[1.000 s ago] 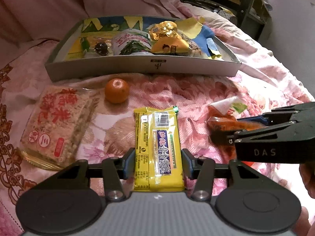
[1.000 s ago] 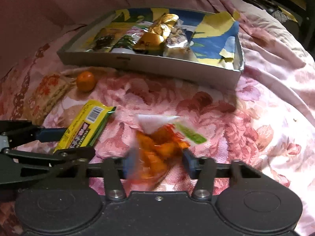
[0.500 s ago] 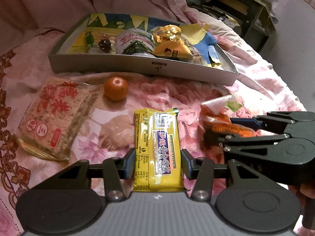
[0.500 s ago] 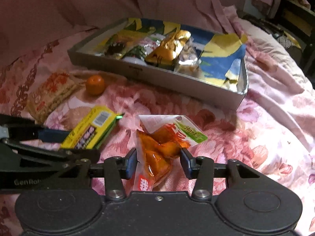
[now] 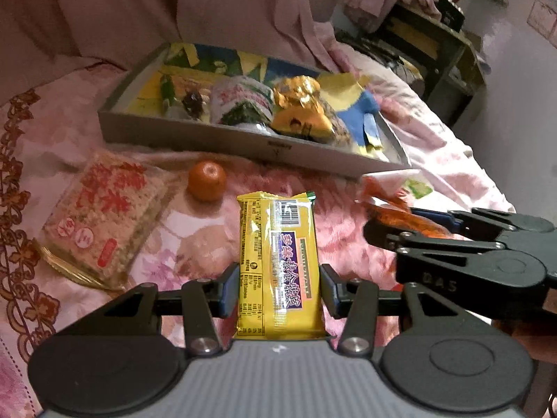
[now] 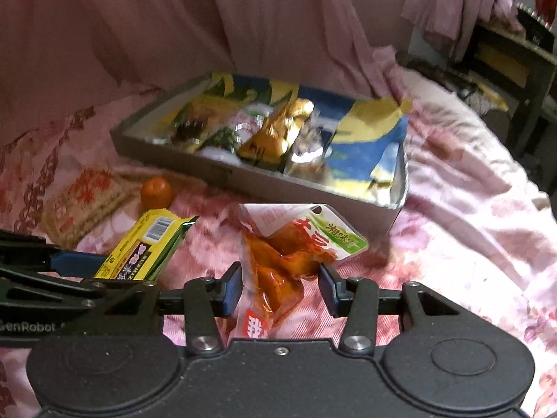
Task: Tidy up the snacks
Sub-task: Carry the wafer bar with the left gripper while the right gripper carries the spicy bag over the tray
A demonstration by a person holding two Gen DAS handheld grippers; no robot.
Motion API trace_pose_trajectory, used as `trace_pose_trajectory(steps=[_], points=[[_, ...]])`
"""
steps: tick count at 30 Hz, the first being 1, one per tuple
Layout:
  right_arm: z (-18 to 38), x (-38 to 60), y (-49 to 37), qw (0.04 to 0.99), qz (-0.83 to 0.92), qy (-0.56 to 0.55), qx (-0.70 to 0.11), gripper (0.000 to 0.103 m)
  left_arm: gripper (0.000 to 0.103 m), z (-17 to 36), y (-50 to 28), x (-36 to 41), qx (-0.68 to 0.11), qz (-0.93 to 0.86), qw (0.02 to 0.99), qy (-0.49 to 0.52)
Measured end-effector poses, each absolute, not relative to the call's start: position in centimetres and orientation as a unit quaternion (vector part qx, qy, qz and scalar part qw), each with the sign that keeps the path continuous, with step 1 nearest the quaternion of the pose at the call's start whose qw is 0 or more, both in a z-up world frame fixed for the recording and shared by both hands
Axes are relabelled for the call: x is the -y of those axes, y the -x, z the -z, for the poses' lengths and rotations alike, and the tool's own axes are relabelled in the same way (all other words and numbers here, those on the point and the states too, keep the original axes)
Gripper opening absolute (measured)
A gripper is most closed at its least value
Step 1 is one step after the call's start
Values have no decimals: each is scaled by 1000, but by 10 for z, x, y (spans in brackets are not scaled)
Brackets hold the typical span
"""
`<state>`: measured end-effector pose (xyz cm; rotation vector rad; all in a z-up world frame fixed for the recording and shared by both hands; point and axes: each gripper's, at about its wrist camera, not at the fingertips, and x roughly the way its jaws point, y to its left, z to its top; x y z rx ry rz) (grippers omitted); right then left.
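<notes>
Yellow snack bar (image 5: 278, 264) clamped between left fingers (image 5: 229, 289); orange pouch (image 6: 278, 271) gripped by right fingers (image 6: 329, 287)

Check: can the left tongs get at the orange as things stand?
Probably not yet: the left tongs are shut on the yellow snack bar. The path to the orange beyond it looks clear, though.

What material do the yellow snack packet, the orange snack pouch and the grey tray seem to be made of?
Yellow snack packet: glossy plastic film, judging by its shine and crimped end seal. Orange snack pouch: clear, shiny plastic, since the contents show through. Grey tray: probably matte cardboard, with flat, thin, dull walls, though this is not certain.
</notes>
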<state>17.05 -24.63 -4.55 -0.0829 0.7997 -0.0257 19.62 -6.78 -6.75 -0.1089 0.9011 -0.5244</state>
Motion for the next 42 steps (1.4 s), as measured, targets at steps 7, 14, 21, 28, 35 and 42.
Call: trace_pose_trajectory(steps=[7,14,21,28,35,42], points=[[29,248,-167,941,20,45,-336,48,52,50,-208,60,-376,235,893,76],[12,257,-182,957,35,29,-286,48,52,33,-244,60,-325,216,916,97],[1,284,-215,970,79,2,-229,48,52,25,-287,65,-286,207,929,108],[10,301,-253,970,125,19,-209,48,52,40,-325,69,-292,201,928,111],[33,307,-281,960,141,16,-240,48,52,56,-338,90,-298,213,927,79],[52,304,-292,952,142,11,-273,48,52,69,-347,93,-325,208,919,80]])
